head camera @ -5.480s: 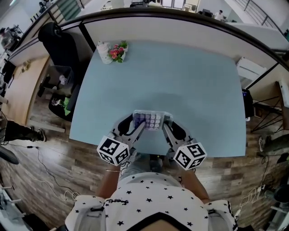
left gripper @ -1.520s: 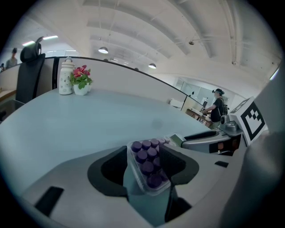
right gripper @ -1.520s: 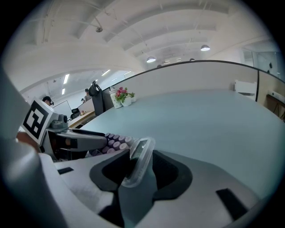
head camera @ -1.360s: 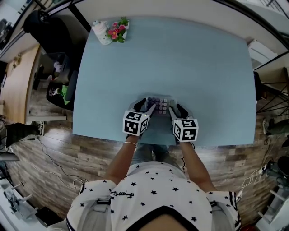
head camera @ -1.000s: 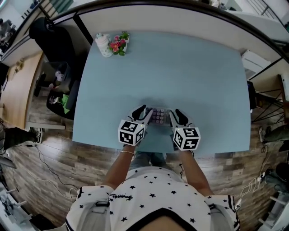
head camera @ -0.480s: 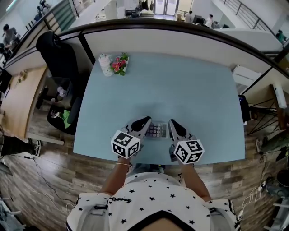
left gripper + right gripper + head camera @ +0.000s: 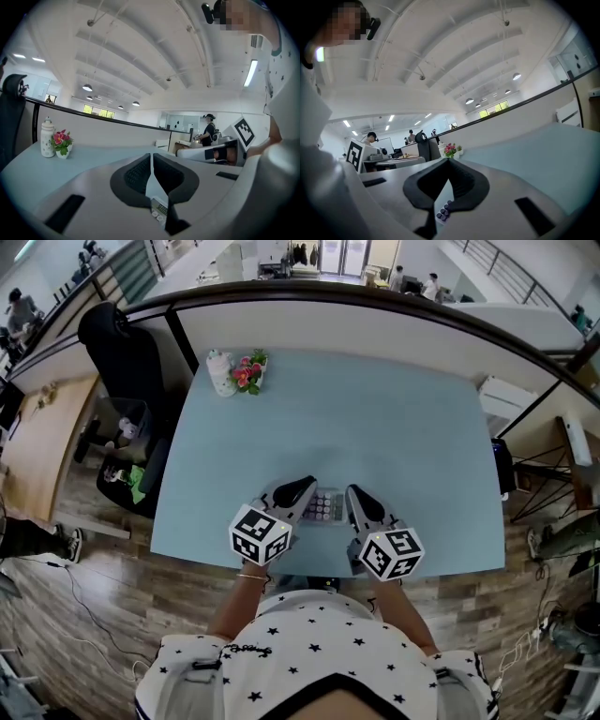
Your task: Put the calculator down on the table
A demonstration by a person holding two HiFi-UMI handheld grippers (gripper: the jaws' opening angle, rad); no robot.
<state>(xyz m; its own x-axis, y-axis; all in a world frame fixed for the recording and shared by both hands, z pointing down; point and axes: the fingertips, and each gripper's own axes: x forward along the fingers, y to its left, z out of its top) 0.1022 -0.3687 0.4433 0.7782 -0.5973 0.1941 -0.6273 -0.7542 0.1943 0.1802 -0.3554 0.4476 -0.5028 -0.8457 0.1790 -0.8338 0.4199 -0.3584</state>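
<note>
The calculator (image 7: 324, 507), pale with purple keys, lies flat on the light-blue table (image 7: 356, 418) near its front edge. My left gripper (image 7: 298, 490) hangs just to its left and above it, and my right gripper (image 7: 355, 493) just to its right; neither touches it. In the left gripper view the left gripper (image 7: 151, 158) is shut with nothing in it, and a strip of the calculator (image 7: 158, 209) shows below the jaws. The right gripper view shows the right gripper (image 7: 448, 164) shut and empty too, with the purple keys (image 7: 443, 212) below.
A white bottle (image 7: 217, 369) and a small pot of pink flowers (image 7: 247, 368) stand at the table's far left corner. A black office chair (image 7: 120, 345) stands beyond the left edge. A partition wall (image 7: 375, 320) runs along the far side.
The calculator, earlier held between both grippers, now rests on the table. Both grippers let go, shut their jaws and rose beside it.
</note>
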